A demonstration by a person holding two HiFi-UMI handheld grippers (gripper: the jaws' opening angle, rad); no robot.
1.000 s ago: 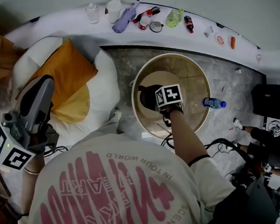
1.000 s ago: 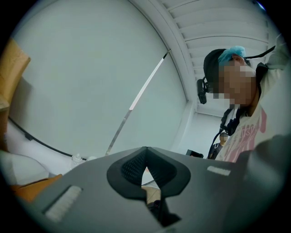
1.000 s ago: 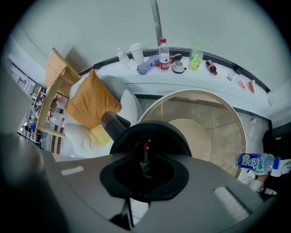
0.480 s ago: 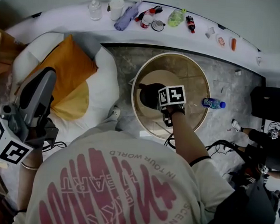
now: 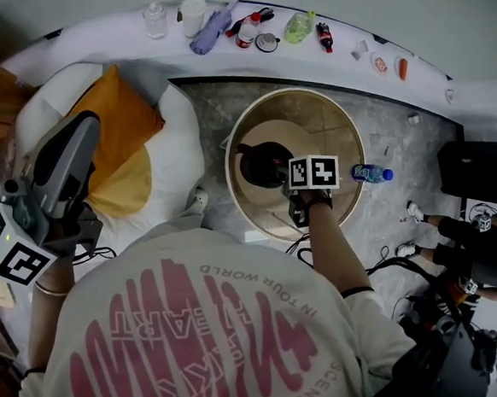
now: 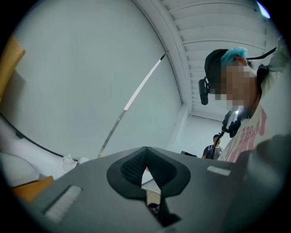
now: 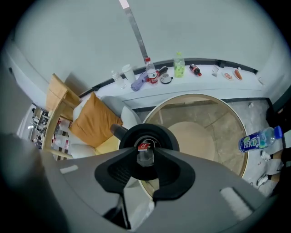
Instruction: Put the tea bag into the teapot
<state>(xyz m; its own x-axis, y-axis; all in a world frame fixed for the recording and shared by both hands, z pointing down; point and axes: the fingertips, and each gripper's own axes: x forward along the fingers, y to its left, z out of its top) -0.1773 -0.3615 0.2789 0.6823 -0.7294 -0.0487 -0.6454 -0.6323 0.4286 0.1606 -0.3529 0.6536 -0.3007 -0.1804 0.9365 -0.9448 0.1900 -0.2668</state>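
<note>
The black teapot [image 5: 258,163] stands on the round glass table [image 5: 350,129]. My right gripper [image 5: 282,168] hovers at its right side, above the mouth. In the right gripper view the teapot [image 7: 134,134] lies straight below the jaws. The pale tea bag [image 7: 145,157] with its red tag [image 7: 144,146] hangs between the tips of my right gripper [image 7: 146,160], over the opening. The jaws are opening and the pads stand clear of the bag. My left gripper [image 5: 81,124] is raised at the far left, away from the table. Its tips [image 6: 145,154] meet and hold nothing.
A plastic bottle [image 5: 371,173] lies beside the table's right rim. An orange cushion [image 5: 117,132] rests on a white seat to the left. Several bottles and cups [image 5: 245,26] line the curved ledge at the back. Cables and a black case [image 5: 482,173] sit at the right.
The right gripper has drawn back a little to the right, so more of the teapot's mouth shows. The left gripper has barely moved.
</note>
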